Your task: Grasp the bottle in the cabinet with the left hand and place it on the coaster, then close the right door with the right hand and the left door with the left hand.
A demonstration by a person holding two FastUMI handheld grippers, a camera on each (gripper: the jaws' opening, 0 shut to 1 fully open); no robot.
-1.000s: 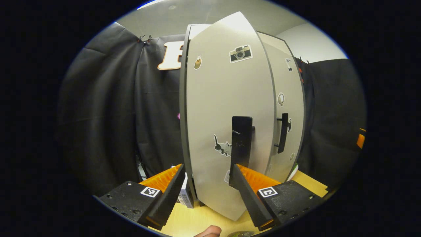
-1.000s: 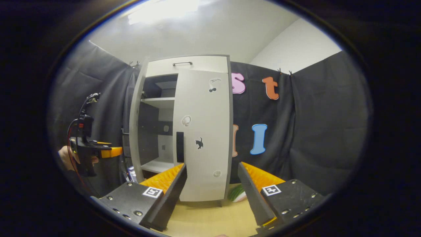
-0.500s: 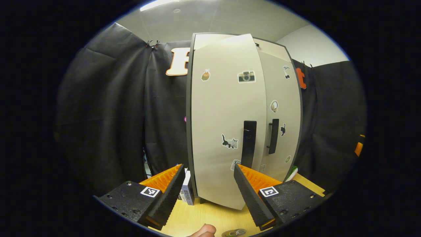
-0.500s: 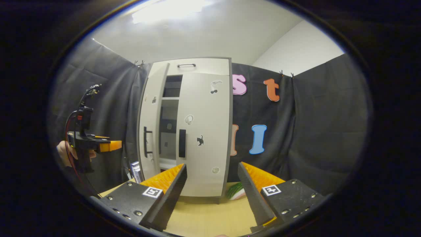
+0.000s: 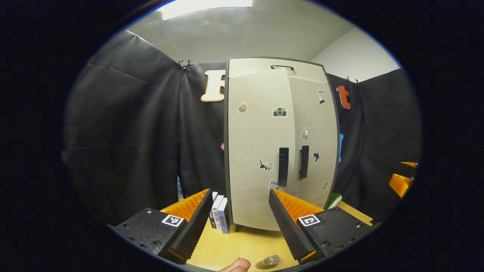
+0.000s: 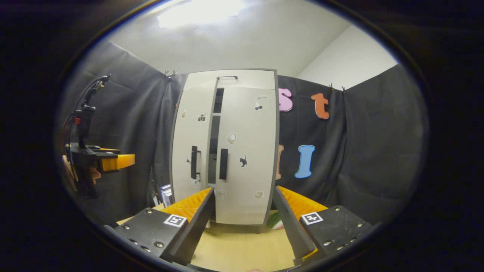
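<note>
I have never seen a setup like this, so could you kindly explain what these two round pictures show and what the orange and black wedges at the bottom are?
Each picture comes from a fisheye camera riding on a hand-held two-finger gripper; a person holds one in each hand. The wedges are that gripper's own fingers. In the left gripper view the left gripper is open and holds nothing; in the right gripper view the right gripper is likewise open and empty, and the left one appears again farther off, with the hand holding it. Both face a pale cabinet standing on a wooden table. Its right door is shut; the left door is still slightly ajar. Books stand beside it, and the bottle stands on the coaster.
</note>
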